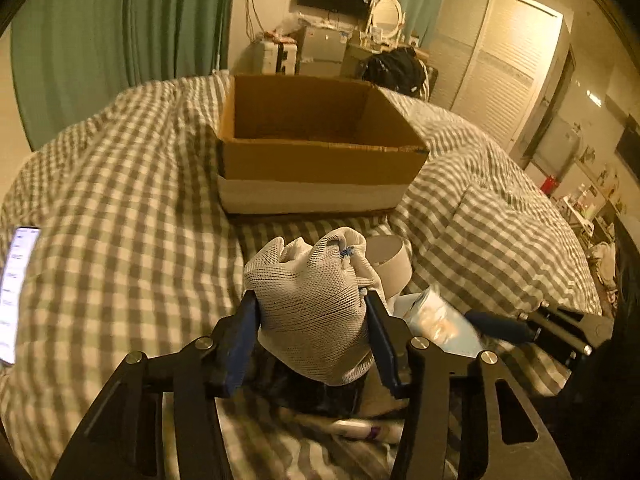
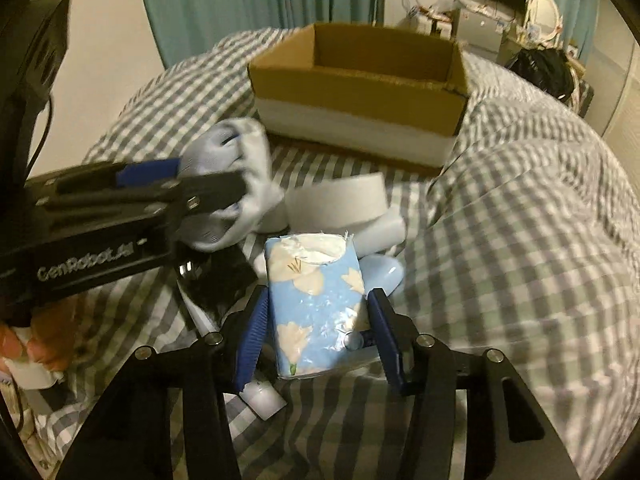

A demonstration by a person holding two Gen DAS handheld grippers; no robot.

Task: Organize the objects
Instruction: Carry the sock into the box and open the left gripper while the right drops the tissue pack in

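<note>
A: Left gripper [image 1: 310, 312], what are you holding?

B: You're clamping the white mesh bag [image 1: 312, 304] between both blue pads [image 1: 244, 340]; it's bulging above the fingers, lifted off the checkered duvet [image 1: 120, 208].

A: Right gripper [image 2: 318, 320]?

B: Your fingers are sitting on either side of the blue floral tissue pack [image 2: 316, 304], narrow. The right pad looks to be touching; on the left I cannot tell whether it's touching or just beside. The pack is standing up with its torn white top facing the box.

A: Where's the box?

B: The open cardboard box [image 1: 320, 160] is sitting on the duvet ahead of both grippers, beyond the pile.

A: What else is lying there?

B: A white tape roll [image 2: 336, 200] is lying between the tissue pack and the box. A pale blue rounded item [image 2: 384, 274] is peeking out behind the pack, and a white tube [image 2: 264, 396] is lying under your left finger. A lit phone [image 1: 18, 292] is lying far left on the duvet.
</note>
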